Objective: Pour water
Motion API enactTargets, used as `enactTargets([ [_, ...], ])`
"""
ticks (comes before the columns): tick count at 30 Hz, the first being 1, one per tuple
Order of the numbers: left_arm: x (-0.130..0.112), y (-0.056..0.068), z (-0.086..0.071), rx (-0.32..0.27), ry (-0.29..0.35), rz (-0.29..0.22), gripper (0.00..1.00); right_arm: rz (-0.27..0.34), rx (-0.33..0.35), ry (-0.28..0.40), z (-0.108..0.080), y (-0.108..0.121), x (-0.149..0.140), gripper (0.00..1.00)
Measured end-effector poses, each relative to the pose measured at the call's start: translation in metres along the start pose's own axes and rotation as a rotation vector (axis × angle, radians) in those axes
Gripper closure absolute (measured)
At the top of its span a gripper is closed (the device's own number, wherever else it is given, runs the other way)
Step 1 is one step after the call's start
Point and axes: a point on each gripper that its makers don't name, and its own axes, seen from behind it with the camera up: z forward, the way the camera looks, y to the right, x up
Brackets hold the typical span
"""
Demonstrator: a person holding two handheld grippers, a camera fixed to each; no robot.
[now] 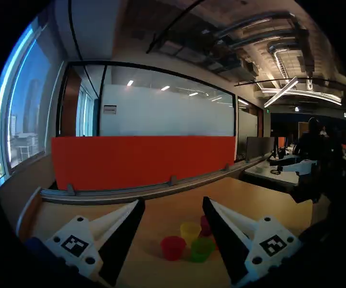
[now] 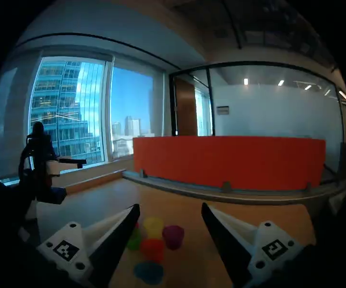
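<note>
Holding: nothing; left gripper (image 1: 173,201) fingers spread wide, right gripper (image 2: 169,206) fingers likewise parted.
Cups, left gripper view: red cup (image 1: 173,247), yellow cup (image 1: 190,231), green cup (image 1: 201,249) and purple cup (image 1: 205,224) clustered lower centre on the wooden table (image 1: 259,192).
Cups, right gripper view: cluster lower centre, blue cup (image 2: 149,271) lowest.
Backdrop: orange divider (image 1: 144,161) mid-frame.
</note>
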Motion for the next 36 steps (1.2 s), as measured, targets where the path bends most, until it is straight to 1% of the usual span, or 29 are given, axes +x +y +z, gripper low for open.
enactTargets([
  [3, -0.005, 0.002, 0.001, -0.02, -0.016, 0.014, 0.12, -0.022, 0.016, -0.023, 0.0, -0.006, -0.005, 0.01],
  [9, -0.018, 0.012, 0.003, -0.068, -0.052, 0.042, 0.12, -0.068, 0.05, -0.081, -0.003, -0.017, -0.022, 0.01],
  [12, -0.024, 0.016, 0.004, -0.087, -0.069, 0.046, 0.12, -0.089, 0.065, -0.115, -0.005, -0.023, -0.032, 0.01],
  [15, -0.032, 0.021, 0.005, -0.105, -0.087, 0.053, 0.12, -0.104, 0.076, -0.134, -0.007, -0.027, -0.038, 0.01],
  [21, -0.05, 0.028, 0.008, -0.127, -0.124, 0.074, 0.12, -0.107, 0.09, -0.159, -0.01, -0.033, -0.05, 0.01],
  [29, -0.069, 0.034, 0.012, -0.145, -0.158, 0.087, 0.12, -0.101, 0.1, -0.2, -0.012, -0.035, -0.069, 0.01],
  [36, -0.093, 0.04, 0.018, -0.162, -0.203, 0.096, 0.12, -0.099, 0.106, -0.23, -0.012, -0.037, -0.084, 0.01],
])
